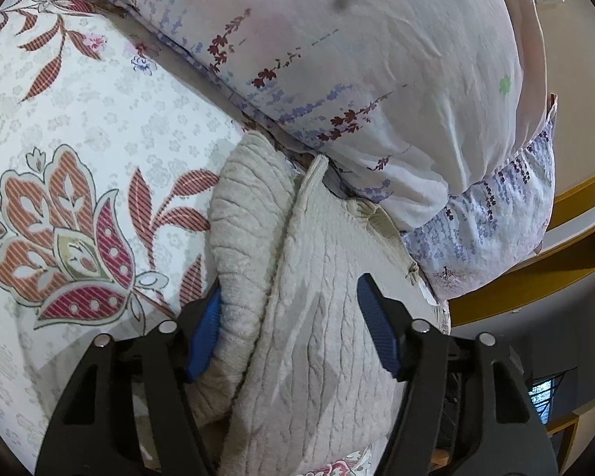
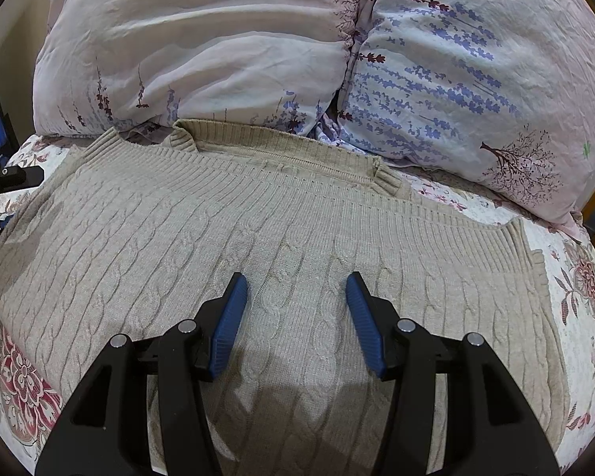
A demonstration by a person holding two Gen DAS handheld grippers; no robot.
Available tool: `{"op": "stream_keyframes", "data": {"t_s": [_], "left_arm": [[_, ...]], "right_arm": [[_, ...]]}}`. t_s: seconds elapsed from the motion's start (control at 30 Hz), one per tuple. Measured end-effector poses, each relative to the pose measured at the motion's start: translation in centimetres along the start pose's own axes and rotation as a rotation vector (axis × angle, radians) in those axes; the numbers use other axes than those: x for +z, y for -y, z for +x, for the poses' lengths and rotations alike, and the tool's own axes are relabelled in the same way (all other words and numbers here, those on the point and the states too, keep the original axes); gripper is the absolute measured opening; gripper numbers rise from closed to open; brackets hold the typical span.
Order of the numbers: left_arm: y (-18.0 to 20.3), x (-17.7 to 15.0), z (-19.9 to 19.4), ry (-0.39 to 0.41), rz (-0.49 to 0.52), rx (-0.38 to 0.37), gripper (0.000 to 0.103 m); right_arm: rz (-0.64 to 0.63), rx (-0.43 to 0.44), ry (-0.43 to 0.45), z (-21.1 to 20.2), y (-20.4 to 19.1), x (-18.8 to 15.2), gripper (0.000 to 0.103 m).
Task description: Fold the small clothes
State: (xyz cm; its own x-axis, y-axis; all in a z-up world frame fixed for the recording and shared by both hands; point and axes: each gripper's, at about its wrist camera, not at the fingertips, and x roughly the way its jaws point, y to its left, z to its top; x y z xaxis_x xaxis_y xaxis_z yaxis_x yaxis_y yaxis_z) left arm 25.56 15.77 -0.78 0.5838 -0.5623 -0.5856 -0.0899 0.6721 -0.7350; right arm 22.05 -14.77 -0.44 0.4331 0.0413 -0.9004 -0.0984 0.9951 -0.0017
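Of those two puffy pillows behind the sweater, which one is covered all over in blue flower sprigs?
The right pillow. Blue sprigs run densely across its whole face, with a dark little tree near its lower corner. The left pillow is mostly plain pale pink, with only a few sprigs along its lower edge.

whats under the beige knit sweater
The floral bedsheet shows around the sweater, so it lies on the bed. Anything else beneath it is covered.
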Motion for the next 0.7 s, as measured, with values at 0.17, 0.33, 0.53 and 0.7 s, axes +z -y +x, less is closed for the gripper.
{"op": "stream_keyframes", "data": {"t_s": [0.17, 0.33, 0.53, 0.7], "left_arm": [[-0.14, -0.03, 0.04, -0.007, -0.004, 0.001, 0.056], [-0.08, -0.04, 0.13, -0.01, 0.008, 0.02, 0.052], [0.57, -0.3, 0.47, -0.015, 0.053, 0.105, 0.032], [0.65, -0.31, 0.3, -0.021, 0.036, 0.072, 0.02]], "right_arm": [[0.0, -0.001, -0.001, 0.0, 0.0, -0.05, 0.054], [-0.001, -0.001, -0.001, 0.01, 0.02, -0.07, 0.055], [-0.002, -0.001, -0.002, 0.03, 0.05, -0.08, 0.055], [-0.001, -0.002, -0.003, 0.04, 0.01, -0.03, 0.055]]}}
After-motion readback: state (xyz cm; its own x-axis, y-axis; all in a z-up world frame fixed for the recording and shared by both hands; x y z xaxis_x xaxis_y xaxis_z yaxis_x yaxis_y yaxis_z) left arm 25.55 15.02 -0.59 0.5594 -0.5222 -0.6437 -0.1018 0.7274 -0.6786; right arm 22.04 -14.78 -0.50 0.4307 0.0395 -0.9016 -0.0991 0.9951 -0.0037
